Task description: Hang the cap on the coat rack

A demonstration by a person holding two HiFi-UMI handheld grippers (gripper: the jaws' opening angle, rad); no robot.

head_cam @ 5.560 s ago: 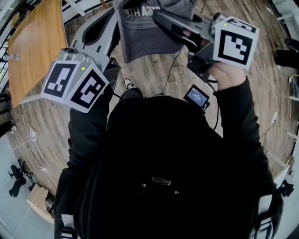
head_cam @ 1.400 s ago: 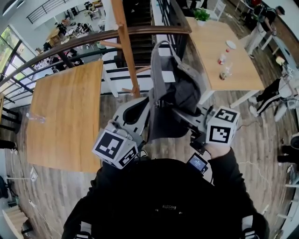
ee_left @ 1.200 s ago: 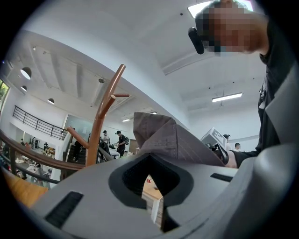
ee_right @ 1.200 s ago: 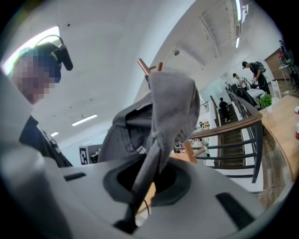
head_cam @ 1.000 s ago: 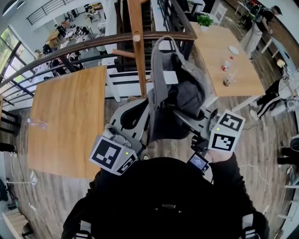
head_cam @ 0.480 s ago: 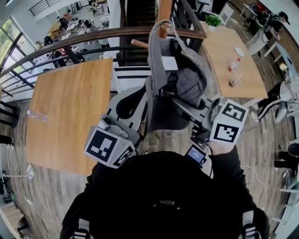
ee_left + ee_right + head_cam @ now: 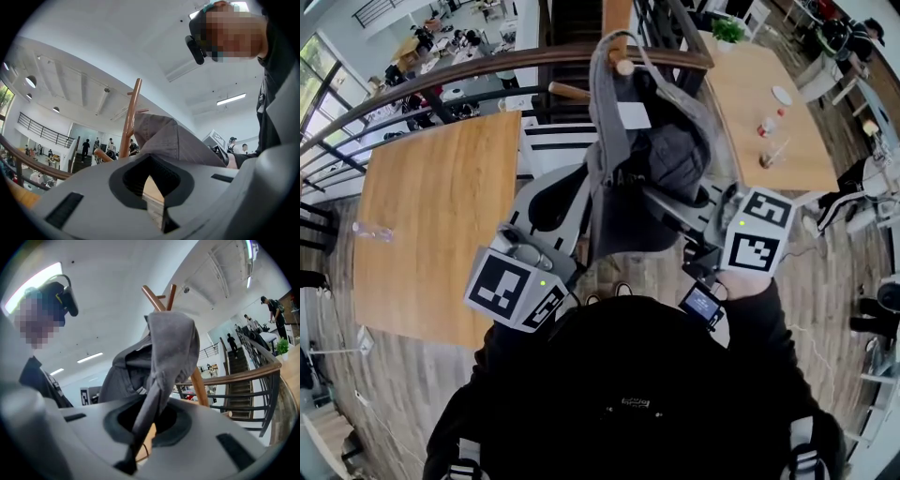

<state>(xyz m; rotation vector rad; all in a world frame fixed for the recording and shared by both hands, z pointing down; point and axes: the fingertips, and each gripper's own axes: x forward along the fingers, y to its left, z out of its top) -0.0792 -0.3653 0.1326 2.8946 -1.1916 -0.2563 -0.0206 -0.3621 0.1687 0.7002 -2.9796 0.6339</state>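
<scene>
I hold a grey cap (image 7: 647, 169) up between both grippers, its open underside facing me. The right gripper (image 7: 675, 211) is shut on a strip of the cap's edge that runs down through its jaws (image 7: 140, 427). The left gripper (image 7: 572, 192) is shut at the cap's other side, and grey fabric (image 7: 173, 140) rises straight from its tips. The wooden coat rack (image 7: 617, 17) stands just beyond. One round peg end (image 7: 624, 67) shows inside the cap's back opening; whether it touches the cap I cannot tell. Another peg (image 7: 570, 92) juts out to the left. In the right gripper view the rack's top pegs (image 7: 159, 297) stick up behind the cap.
A wooden table (image 7: 431, 216) lies below on the left. Another table (image 7: 759, 94) with bottles is on the right. A curved railing (image 7: 441, 80) and stairs run behind the rack. A seated person (image 7: 862, 178) is at far right.
Both grippers carried the cap up and forward to the rack. The rack's post has come from beside the cap to right behind it, and a peg end now shows in the cap's opening.
</scene>
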